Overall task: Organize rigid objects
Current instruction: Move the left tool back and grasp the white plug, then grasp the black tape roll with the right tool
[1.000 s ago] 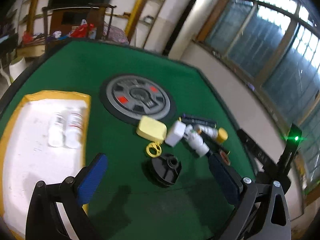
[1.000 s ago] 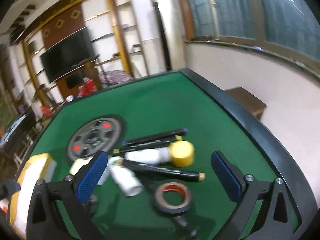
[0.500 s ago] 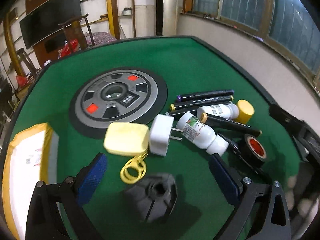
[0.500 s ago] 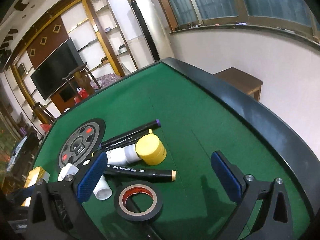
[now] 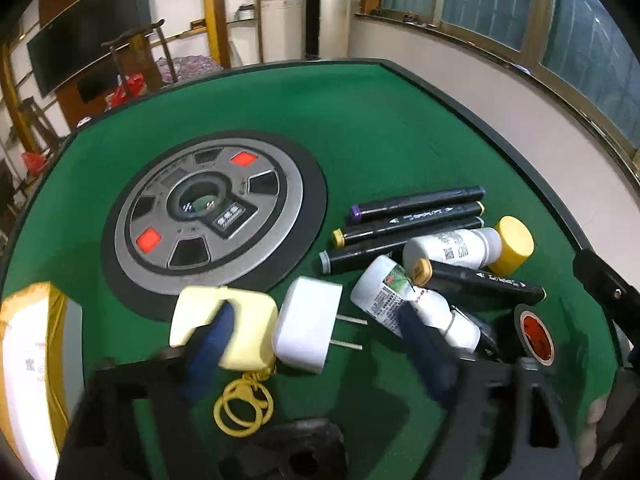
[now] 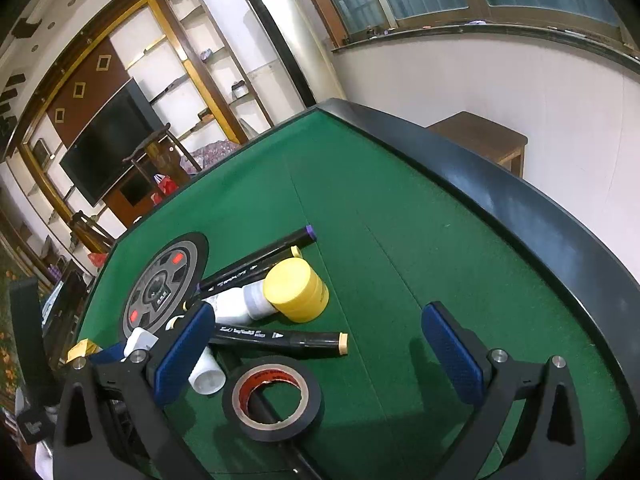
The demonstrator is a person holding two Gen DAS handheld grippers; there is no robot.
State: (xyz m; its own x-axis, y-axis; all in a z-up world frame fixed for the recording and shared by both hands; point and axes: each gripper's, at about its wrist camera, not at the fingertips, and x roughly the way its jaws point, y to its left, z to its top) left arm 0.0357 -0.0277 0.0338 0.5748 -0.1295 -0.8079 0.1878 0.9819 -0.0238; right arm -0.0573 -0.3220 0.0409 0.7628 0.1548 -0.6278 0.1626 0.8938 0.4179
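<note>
Both claws spread wide over a cluster of small objects on the green table (image 5: 380, 120).

The left claw (image 5: 316, 344), blurred in its own view, is released, its two blue pads straddling the white plug adapter (image 5: 308, 326); one pad overlaps the pale yellow case (image 5: 236, 320), the other the near white bottle (image 5: 400, 300). A yellow keyring (image 5: 242, 408) lies just below the case. Beyond them lie black markers (image 5: 416, 204) side by side, a white bottle with a yellow cap (image 5: 468, 246) and the grey round centre plate (image 5: 208, 212). The right claw (image 6: 320, 354) is also released and grips nothing; a roll of black tape (image 6: 276, 398) lies between its pads, near the left one, with a beige-tipped marker (image 6: 288, 340) just beyond. A yellow-rimmed white tray (image 5: 28, 360) sits at the left edge.
</note>
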